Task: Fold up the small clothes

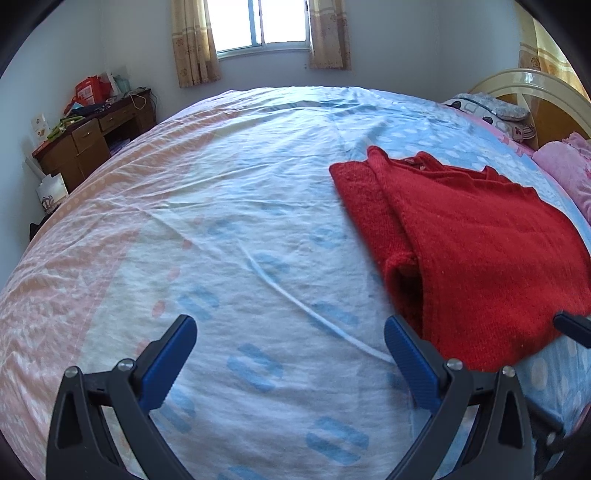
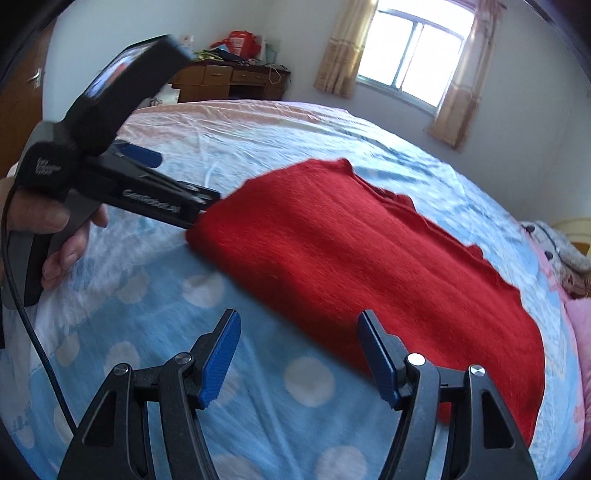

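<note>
A red knitted garment (image 1: pixel 472 240) lies partly folded on the bed, one side turned over onto its body; it also shows in the right wrist view (image 2: pixel 376 258). My left gripper (image 1: pixel 290 334) is open and empty, above the sheet just left of the garment's near left corner. In the right wrist view the left gripper's body (image 2: pixel 122 184) reaches to the garment's left edge. My right gripper (image 2: pixel 297 332) is open and empty, its right finger (image 2: pixel 376 354) over the garment's near edge. One right fingertip (image 1: pixel 572 325) shows at the left view's right edge.
The bed sheet (image 1: pixel 221 221) is light blue with white dots and a pink border. Pillows (image 1: pixel 495 110) and a pink blanket (image 1: pixel 565 166) lie at the headboard on the right. A wooden desk (image 1: pixel 92 140) with clutter stands by the far wall under the window (image 1: pixel 258 22).
</note>
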Demonstrator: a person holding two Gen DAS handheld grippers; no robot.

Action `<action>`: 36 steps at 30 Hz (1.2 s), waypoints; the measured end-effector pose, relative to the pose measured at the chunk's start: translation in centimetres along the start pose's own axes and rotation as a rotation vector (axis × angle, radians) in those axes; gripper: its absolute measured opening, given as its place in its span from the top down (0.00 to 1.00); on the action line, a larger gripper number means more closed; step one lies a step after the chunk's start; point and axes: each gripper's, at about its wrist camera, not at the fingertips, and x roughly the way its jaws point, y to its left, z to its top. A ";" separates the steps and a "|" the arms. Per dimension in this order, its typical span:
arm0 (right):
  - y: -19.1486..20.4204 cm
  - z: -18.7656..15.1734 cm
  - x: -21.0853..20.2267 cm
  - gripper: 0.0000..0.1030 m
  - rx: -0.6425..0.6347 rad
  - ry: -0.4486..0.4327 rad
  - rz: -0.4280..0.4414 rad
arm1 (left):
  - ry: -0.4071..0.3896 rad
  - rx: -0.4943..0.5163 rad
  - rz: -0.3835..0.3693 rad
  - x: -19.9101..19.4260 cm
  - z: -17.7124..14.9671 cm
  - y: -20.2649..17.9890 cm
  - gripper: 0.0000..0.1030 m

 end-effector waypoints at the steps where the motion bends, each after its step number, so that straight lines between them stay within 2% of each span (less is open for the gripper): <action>1: 0.4 0.1 0.0 0.35 -0.013 -0.009 -0.006 | -0.001 -0.001 -0.004 0.1 0.1 0.1 0.00; 4: 2.0 0.5 0.3 0.36 -0.074 -0.036 -0.036 | -0.017 -0.016 -0.021 0.2 0.7 0.7 0.00; 8: 3.6 1.0 0.7 0.36 -0.137 -0.070 -0.092 | -0.061 -0.052 -0.097 0.2 1.7 1.8 0.00; 12: 4.5 1.7 1.3 0.36 -0.161 -0.081 -0.121 | -0.084 -0.056 -0.152 0.6 2.7 1.9 0.00; 20: 5.5 2.9 2.7 0.36 -0.186 -0.097 -0.164 | -0.106 -0.112 -0.312 2.0 4.5 2.0 0.00; 23: 5.7 2.9 3.1 0.39 -0.182 -0.090 -0.169 | -0.092 -0.118 -0.396 2.8 5.2 1.6 0.00; 25: 5.8 3.0 3.2 0.46 -0.181 -0.088 -0.164 | -0.073 -0.128 -0.460 3.4 5.7 1.4 0.00; 28: 5.9 2.9 3.2 0.51 -0.178 -0.087 -0.145 | -0.047 -0.159 -0.542 4.6 6.6 1.1 0.00; 30: 6.0 2.8 3.1 0.51 -0.166 -0.089 -0.139 | -0.035 -0.169 -0.542 5.2 7.0 0.7 0.00; 34: 6.0 2.8 3.1 0.52 -0.158 -0.092 -0.145 | 0.004 -0.168 -0.593 6.4 7.6 0.0 0.00; 36: 6.3 2.7 3.2 0.53 -0.161 -0.096 -0.150 | 0.031 -0.194 -0.648 7.3 7.9 -0.2 0.02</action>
